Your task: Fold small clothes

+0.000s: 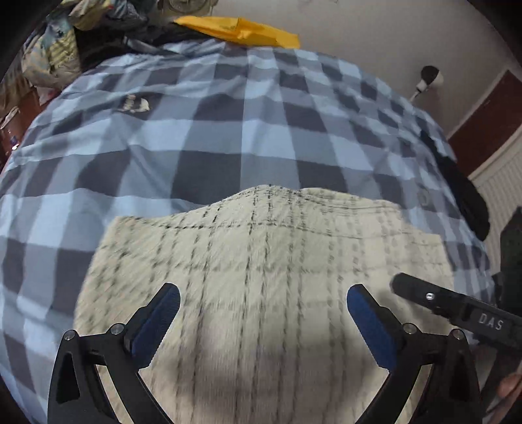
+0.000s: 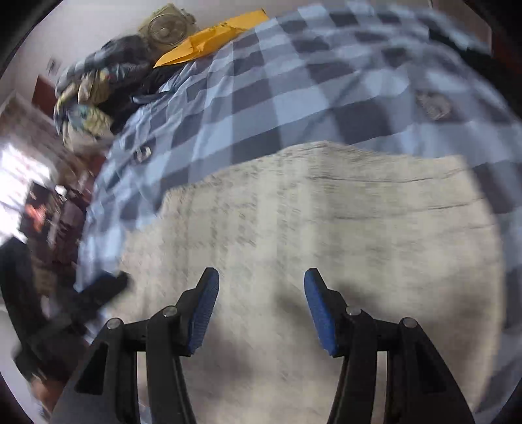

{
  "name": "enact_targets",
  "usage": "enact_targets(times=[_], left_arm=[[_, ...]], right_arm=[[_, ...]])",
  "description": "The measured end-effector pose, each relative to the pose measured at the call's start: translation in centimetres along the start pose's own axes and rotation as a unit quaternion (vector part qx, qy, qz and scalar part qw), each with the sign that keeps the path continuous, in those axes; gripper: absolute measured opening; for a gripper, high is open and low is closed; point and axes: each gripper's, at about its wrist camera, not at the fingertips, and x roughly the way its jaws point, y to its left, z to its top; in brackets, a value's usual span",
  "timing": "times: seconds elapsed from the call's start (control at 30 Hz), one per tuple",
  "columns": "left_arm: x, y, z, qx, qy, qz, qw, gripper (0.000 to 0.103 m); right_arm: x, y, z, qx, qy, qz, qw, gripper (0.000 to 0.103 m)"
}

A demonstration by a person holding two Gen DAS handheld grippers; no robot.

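A cream garment with thin dark check lines [image 1: 261,261] lies flat on a blue and grey checked bedsheet [image 1: 228,124]; it also shows in the right wrist view [image 2: 310,228]. My left gripper [image 1: 262,300] hovers over the garment's near part, open and empty. My right gripper [image 2: 261,287] is open and empty above the same garment. The right gripper's black finger [image 1: 456,310] enters the left wrist view at the right. The left gripper [image 2: 94,293] shows blurred at the left of the right wrist view.
A yellow envelope [image 1: 241,29] and a heap of clothes [image 1: 55,55] lie at the bed's far edge, next to a small fan [image 2: 166,29]. A dark item [image 1: 463,189] lies along the bed's right edge. A white wall is behind.
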Motion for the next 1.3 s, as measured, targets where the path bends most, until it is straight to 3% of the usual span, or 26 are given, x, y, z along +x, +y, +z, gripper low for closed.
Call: enact_targets(times=[0.13,0.33,0.43,0.5,0.53,0.57,0.63,0.7,0.87,1.03,1.07,1.1,1.3], left_arm=[[5.6,1.3,0.6,0.01,0.058,0.062,0.9964,0.102],[5.8,3.4,0.3,0.029,0.046,0.032,0.998,0.103],[4.9,4.3,0.3,0.027,0.05,0.026,0.998,0.103],[4.3,5.5,0.6,0.019,0.054,0.037,0.9976,0.103],[4.2,6.4,0.9,0.013,0.057,0.046,0.9972,0.103],[3.9,7.6,1.1,0.003,0.062,0.076,0.9952,0.103],[3.5,9.4,1.1,-0.002,0.068,0.145,0.9871,0.103],[1.9,10.8,0.9,-0.008,0.056,0.185,0.9812,0.102],[-5.9,10.3,-2.1,-0.013,-0.029,0.145,0.9889,0.103],[-13.2,6.4,-6.3,0.018,-0.058,0.13,0.9896,0.103],[-14.7,5.2,-7.0,0.03,-0.066,0.133,0.9885,0.103],[-16.1,4.2,-7.5,0.042,-0.074,0.138,0.9867,0.103],[-24.7,0.5,-13.2,0.077,-0.141,0.152,0.9753,0.103]], right_arm=[[4.1,-0.6,1.3,-0.004,0.037,-0.025,0.999,0.05],[2.7,-2.5,1.6,-0.046,0.031,0.017,0.998,0.046],[1.8,-3.5,1.7,-0.073,0.037,0.013,0.997,0.029],[1.0,-4.7,1.8,-0.083,0.039,0.001,0.996,0.025],[0.8,-5.2,2.0,-0.087,0.036,-0.036,0.995,0.031],[0.7,-6.0,2.4,-0.094,0.03,-0.125,0.987,0.045],[0.1,-8.1,2.8,-0.088,0.021,-0.186,0.978,0.051],[-1.3,-10.5,3.0,-0.06,0.021,-0.196,0.979,0.051],[-8.0,-9.7,0.5,-0.041,-0.06,-0.2,0.977,0.051],[-13.1,-2.8,-5.1,-0.098,-0.09,-0.186,0.974,0.06],[-14.6,-1.1,-6.9,-0.11,-0.096,-0.17,0.975,0.064],[-15.2,-0.2,-7.8,-0.074,-0.122,-0.162,0.976,0.066],[-18.9,6.9,-13.3,-0.143,-0.134,-0.137,0.971,0.071]])
